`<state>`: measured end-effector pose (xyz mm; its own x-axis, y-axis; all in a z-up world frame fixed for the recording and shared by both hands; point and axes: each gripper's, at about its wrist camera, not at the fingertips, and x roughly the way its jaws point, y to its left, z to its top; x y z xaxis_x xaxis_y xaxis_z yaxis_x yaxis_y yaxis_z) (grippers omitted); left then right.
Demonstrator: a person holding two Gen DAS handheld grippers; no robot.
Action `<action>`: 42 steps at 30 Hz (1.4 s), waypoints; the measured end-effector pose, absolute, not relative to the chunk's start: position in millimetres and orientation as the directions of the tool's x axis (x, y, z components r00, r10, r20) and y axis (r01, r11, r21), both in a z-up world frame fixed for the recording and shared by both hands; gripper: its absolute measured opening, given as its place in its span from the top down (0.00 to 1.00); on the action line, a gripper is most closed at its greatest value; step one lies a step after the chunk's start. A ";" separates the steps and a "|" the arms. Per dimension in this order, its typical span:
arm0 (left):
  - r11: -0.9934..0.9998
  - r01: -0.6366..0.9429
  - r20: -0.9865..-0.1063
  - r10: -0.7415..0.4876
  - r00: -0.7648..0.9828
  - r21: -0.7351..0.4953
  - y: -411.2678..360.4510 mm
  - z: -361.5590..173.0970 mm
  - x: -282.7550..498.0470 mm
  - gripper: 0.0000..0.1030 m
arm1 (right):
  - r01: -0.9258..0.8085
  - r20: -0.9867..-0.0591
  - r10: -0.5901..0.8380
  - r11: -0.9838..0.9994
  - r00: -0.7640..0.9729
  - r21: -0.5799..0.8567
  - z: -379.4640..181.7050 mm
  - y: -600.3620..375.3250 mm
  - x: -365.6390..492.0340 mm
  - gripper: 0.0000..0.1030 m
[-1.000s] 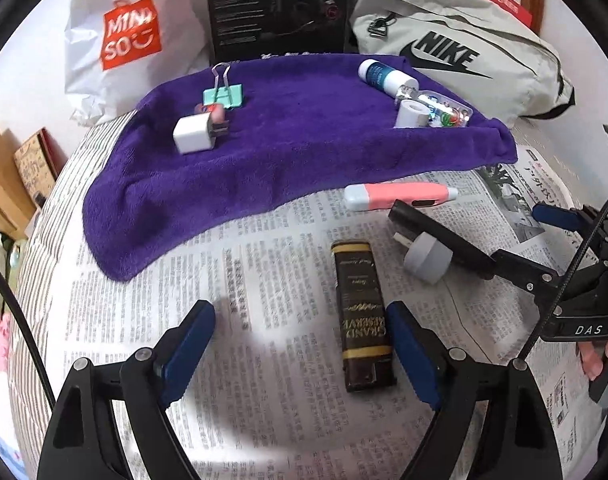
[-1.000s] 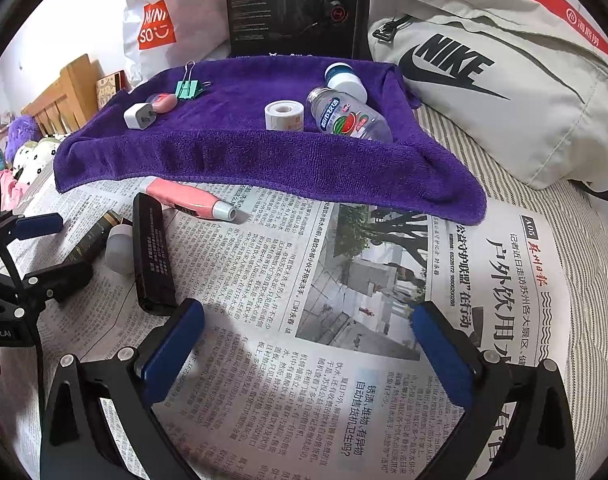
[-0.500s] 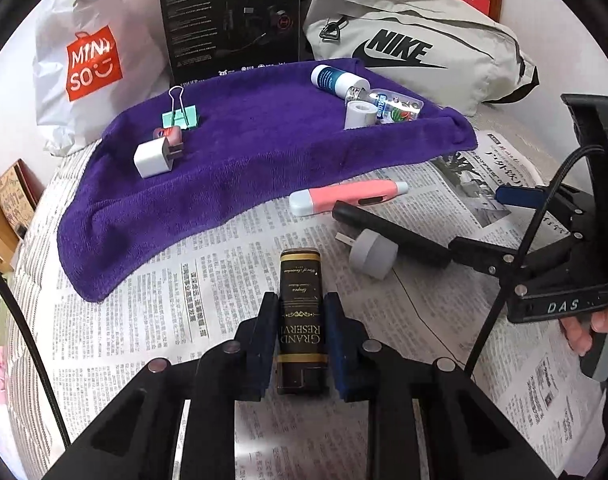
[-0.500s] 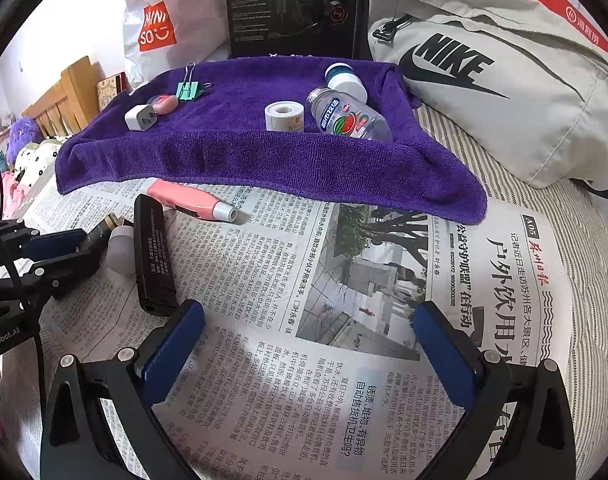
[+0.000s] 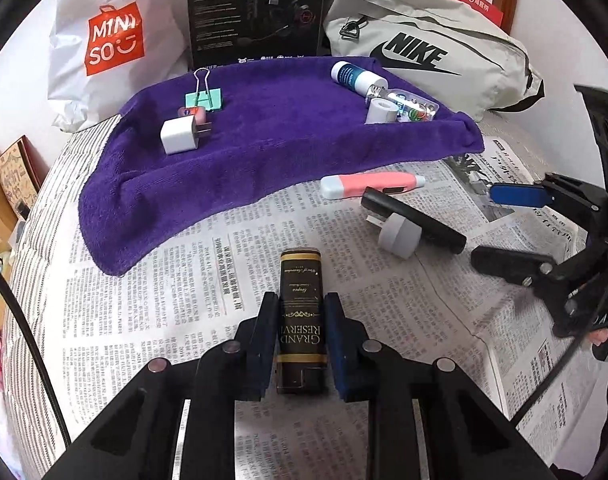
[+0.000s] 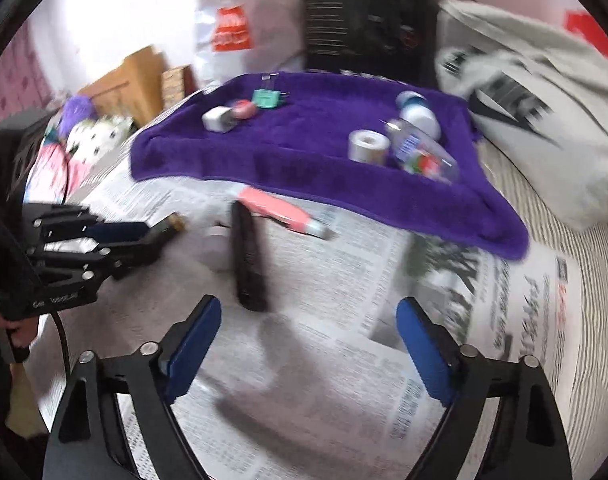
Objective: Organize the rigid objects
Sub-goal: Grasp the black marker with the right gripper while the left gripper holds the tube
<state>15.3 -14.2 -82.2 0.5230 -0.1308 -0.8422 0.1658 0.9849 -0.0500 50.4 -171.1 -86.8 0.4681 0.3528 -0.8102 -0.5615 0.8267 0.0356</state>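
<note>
My left gripper (image 5: pixel 300 308) is shut on a black and gold "Grand Reserve" box (image 5: pixel 301 304) that lies on the newspaper. A purple towel (image 5: pixel 280 148) carries a white charger (image 5: pixel 180 136), a teal binder clip (image 5: pixel 204 98), a tape roll (image 5: pixel 381 111) and bottles (image 5: pixel 356 78). A pink pen-shaped item (image 5: pixel 368 185), a black bar (image 5: pixel 414 220) and a grey-white plug (image 5: pixel 398 236) lie on the paper. My right gripper (image 6: pixel 308 326) is open and empty, with the black bar (image 6: pixel 248 258) just ahead of its left finger. The right wrist view is blurred.
A Miniso bag (image 5: pixel 112 40), a black product box (image 5: pixel 256 12) and a grey Nike bag (image 5: pixel 428 56) stand behind the towel. Newspaper (image 5: pixel 176 280) covers the striped surface. My right gripper also shows at the right edge of the left wrist view (image 5: pixel 516 224).
My left gripper closed on the black and gold box and holds it. My right gripper has swung left and forward toward the black bar, blurring its view.
</note>
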 end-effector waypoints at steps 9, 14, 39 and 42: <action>0.987 0.146 -0.845 -0.132 0.519 -0.065 0.0 -82.6 13.9 0.78 | -0.670 -0.850 0.322 0.741 0.416 -0.048 -100.7 -130.1 55.9 0.56; 0.986 0.150 -0.846 -0.139 0.515 -0.071 3.3 -83.2 14.8 0.78 | -0.687 -0.857 0.332 0.726 0.394 -0.035 -100.1 -123.4 69.0 0.65; 0.986 0.121 -0.845 -0.163 0.509 -0.117 25.8 -75.3 24.7 0.78 | -0.621 -0.877 0.354 0.779 0.325 0.085 -83.7 -140.1 81.7 0.89; 0.987 0.115 -0.841 -0.158 0.517 -0.115 28.9 -67.2 26.8 0.78 | -0.617 -0.875 0.354 0.783 0.332 0.083 -77.5 -145.4 81.3 0.89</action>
<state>26.8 28.9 -67.2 0.5172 -0.1581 -0.8411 0.1153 0.9867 -0.1145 81.3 -145.4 -77.5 0.3317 0.3538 -0.8745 -0.6167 0.7828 0.0828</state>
